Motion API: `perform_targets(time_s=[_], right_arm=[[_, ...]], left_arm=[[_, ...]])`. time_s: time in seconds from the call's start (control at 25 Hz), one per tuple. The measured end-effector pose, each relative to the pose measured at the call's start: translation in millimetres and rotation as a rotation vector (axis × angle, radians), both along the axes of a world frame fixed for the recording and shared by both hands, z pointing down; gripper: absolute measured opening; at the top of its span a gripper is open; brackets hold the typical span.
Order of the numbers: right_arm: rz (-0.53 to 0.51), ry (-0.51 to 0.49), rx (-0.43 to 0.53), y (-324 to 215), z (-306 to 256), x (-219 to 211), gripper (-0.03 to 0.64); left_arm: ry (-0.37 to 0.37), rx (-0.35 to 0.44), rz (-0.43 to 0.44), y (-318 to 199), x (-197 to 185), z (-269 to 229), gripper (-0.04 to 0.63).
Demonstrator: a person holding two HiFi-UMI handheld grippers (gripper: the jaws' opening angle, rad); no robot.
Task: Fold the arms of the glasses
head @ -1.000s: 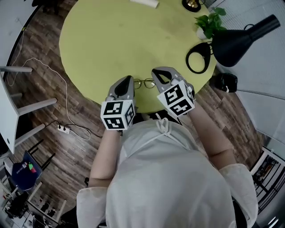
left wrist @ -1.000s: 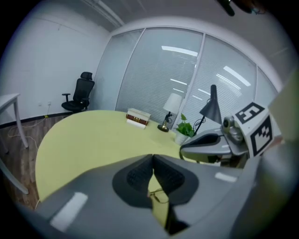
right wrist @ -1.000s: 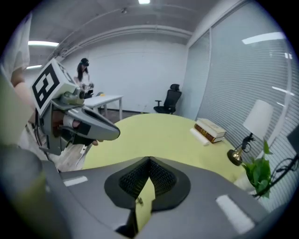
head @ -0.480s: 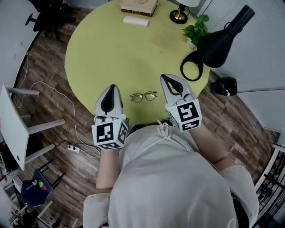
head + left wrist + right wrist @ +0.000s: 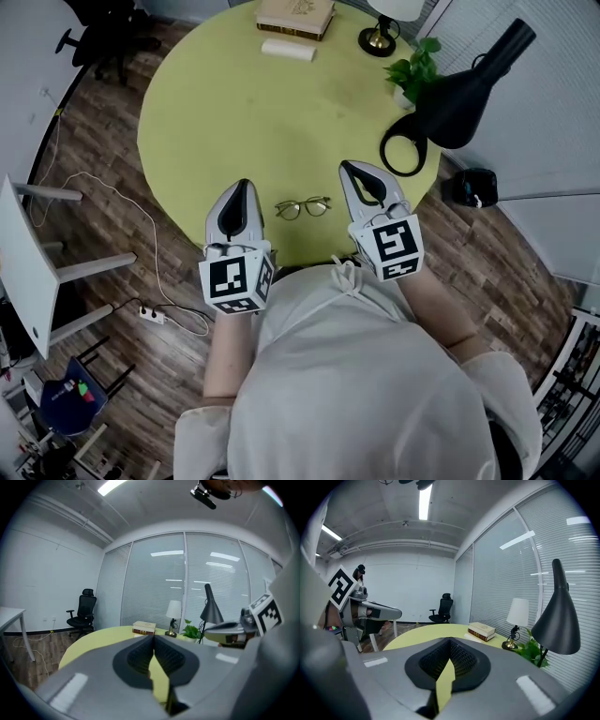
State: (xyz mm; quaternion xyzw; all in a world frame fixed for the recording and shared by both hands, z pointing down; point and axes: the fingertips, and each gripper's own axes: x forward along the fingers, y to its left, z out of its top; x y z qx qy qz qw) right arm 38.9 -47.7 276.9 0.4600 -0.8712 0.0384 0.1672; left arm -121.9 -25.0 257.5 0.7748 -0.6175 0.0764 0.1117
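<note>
A thin-framed pair of glasses (image 5: 303, 207) lies on the round yellow-green table (image 5: 234, 103) near its front edge; how its arms stand is too small to tell. My left gripper (image 5: 244, 185) hovers to the left of the glasses and my right gripper (image 5: 350, 167) to the right, neither touching them. Both are shut with nothing between the jaws. In the left gripper view the jaws (image 5: 153, 638) meet tip to tip, with the right gripper (image 5: 229, 630) off to one side. The right gripper view shows its jaws (image 5: 450, 642) closed as well. Neither gripper view shows the glasses.
A black desk lamp (image 5: 469, 89) with a ring base (image 5: 405, 150) stands at the table's right edge beside a potted plant (image 5: 412, 66). A book (image 5: 295, 16), a small white box (image 5: 288, 49) and a brass lamp foot (image 5: 380, 37) sit at the far side.
Both grippers have risen and drawn back from the glasses, which now lie alone on the table between them. Over the last half second little has moved.
</note>
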Motion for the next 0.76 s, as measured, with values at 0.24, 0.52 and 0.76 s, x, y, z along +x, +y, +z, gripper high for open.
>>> perform_targets(time_s=[0.24, 0.52, 0.76], right_arm=[[0.004, 0.005, -0.015, -1.2, 3.0, -1.8, -0.003], [0.004, 0.009, -0.028, -1.2, 7.7, 0.4, -0.003], [0.007, 0.02, -0.037, -3.6, 14.4, 0.6, -0.003]], left_arm=[[-0.011, -0.019, 0.018, -0.3, 4.4, 4.5, 0.006], [-0.016, -0.03, 0.026, -2.1, 8.7, 9.8, 0.006], [-0.021, -0.036, 0.036, -5.2, 9.9, 15.1, 0.006]])
